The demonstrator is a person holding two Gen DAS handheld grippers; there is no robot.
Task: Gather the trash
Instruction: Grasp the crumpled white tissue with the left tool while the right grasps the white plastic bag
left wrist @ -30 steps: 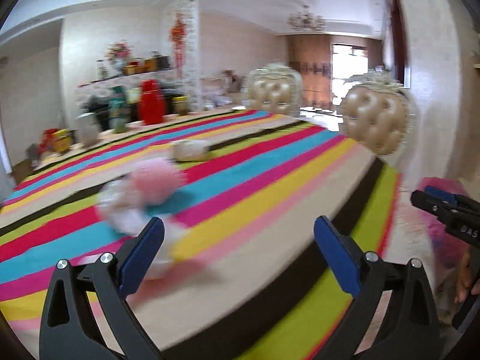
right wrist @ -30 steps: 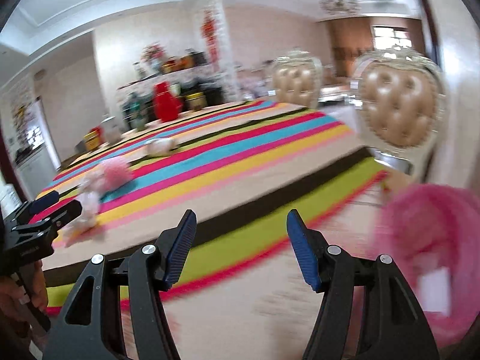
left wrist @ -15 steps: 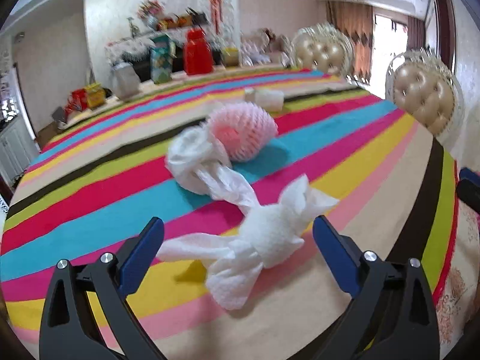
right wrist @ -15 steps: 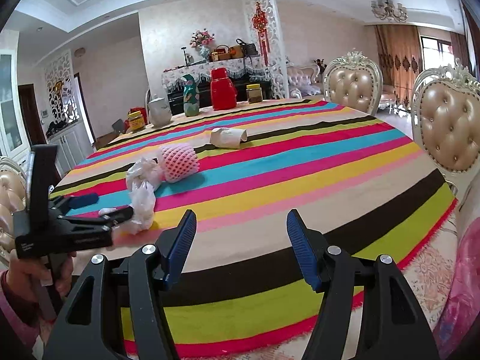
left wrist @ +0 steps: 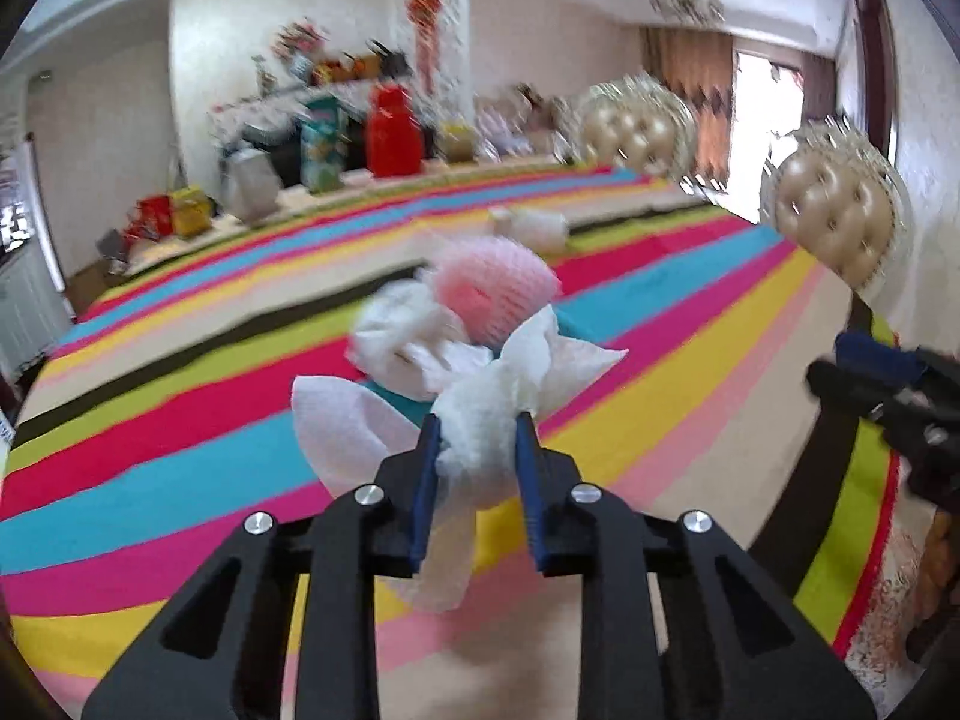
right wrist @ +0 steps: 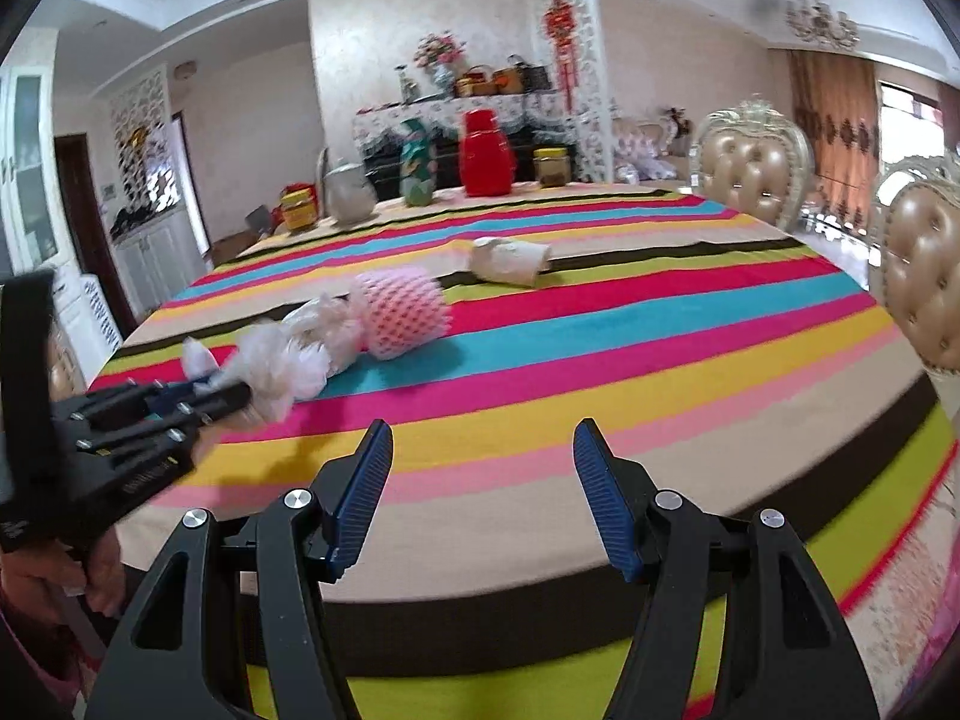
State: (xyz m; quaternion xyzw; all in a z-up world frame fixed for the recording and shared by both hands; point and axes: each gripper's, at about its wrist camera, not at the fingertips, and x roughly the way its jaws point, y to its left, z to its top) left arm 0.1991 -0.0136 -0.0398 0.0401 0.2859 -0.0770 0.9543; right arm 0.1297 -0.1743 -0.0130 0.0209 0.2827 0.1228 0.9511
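Observation:
A crumpled white tissue lies near the front of the striped tablecloth, and my left gripper is shut on it, both blue pads pressing its middle. Behind it sit a second white wad and a pink foam fruit net. From the right wrist view the left gripper grips the tissue at the left, with the pink net and a tipped paper cup farther back. My right gripper hangs open above the table's near edge with nothing between its fingers.
A red jug, a green patterned bottle, a metal kettle and jars stand along the table's far side. Padded chairs stand at the right. A hand holds the left tool.
My left gripper moved up to the nearest white tissue and closed on it. The right gripper swung left from the pink bag beside the table to face the tabletop, still open.

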